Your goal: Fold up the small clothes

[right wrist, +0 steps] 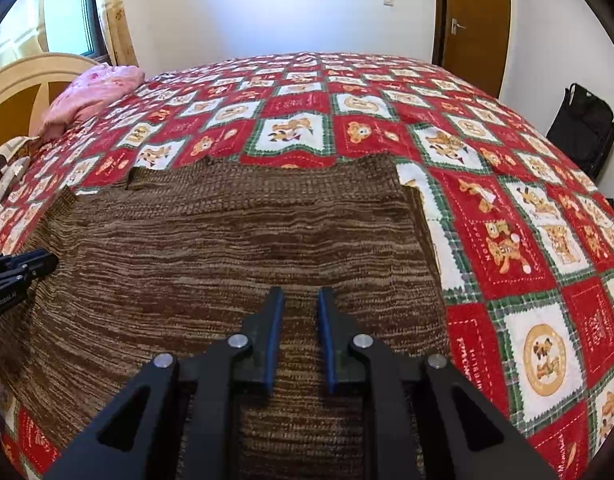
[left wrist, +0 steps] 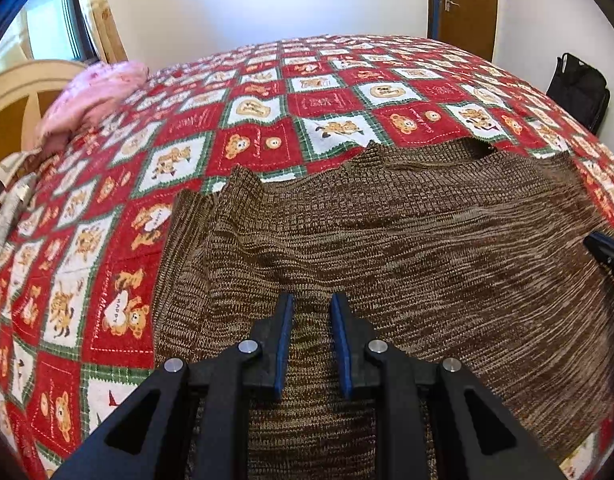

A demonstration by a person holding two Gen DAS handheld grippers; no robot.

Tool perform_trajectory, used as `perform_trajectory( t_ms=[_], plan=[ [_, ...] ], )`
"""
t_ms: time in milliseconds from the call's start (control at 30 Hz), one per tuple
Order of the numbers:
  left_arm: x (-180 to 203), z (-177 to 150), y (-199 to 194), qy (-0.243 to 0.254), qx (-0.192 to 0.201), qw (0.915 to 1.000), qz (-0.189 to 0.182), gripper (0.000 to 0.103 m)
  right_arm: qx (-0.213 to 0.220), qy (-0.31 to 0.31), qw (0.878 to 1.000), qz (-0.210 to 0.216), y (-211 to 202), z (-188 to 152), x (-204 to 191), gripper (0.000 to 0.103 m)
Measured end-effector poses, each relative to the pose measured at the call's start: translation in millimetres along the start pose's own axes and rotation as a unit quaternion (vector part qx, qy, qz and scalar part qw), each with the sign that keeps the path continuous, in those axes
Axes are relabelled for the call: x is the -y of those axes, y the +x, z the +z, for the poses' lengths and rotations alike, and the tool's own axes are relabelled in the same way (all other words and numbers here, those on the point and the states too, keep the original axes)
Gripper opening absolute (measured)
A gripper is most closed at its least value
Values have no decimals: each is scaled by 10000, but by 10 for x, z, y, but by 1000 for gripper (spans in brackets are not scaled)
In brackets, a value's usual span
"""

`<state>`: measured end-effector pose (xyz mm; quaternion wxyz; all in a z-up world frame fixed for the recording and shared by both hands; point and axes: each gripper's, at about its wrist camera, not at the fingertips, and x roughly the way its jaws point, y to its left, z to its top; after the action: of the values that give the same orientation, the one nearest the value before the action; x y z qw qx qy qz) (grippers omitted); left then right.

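A brown marled knit sweater point(left wrist: 427, 240) point(right wrist: 227, 240) lies spread flat on the bed, neckline at its far edge. Its left side is folded inward into a ridge point(left wrist: 203, 240); its right edge runs straight. My left gripper point(left wrist: 313, 300) hovers over the near left part of the sweater, blue pads a narrow gap apart with nothing pinched between them. My right gripper point(right wrist: 301, 294) hovers over the near right part the same way, slightly open with nothing held. Each gripper shows at the edge of the other view: the right gripper point(left wrist: 607, 252) and the left gripper point(right wrist: 27, 268).
A red, white and green teddy-bear bedspread point(left wrist: 187, 152) point(right wrist: 507, 240) covers the bed. A pink pillow point(left wrist: 91, 96) point(right wrist: 95, 92) lies by the headboard, and other clothes point(left wrist: 7, 208) lie at the left edge. A black bag point(right wrist: 583, 128) stands by the wall near a wooden door point(right wrist: 475, 20).
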<state>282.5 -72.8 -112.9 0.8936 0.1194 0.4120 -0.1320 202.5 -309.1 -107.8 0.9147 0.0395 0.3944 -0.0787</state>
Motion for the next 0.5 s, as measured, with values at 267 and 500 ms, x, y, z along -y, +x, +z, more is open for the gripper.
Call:
perform_trajectory(
  t_ms=[267,500],
  plan=[
    [49,21,-57,55,-100,9996,241,22,8,-82,9998,-156,12,-6,-47,23],
    [51,10,-271,41,-107,9994,314,22,-53,131,9998,-134,-207,88,-57,42]
  ],
)
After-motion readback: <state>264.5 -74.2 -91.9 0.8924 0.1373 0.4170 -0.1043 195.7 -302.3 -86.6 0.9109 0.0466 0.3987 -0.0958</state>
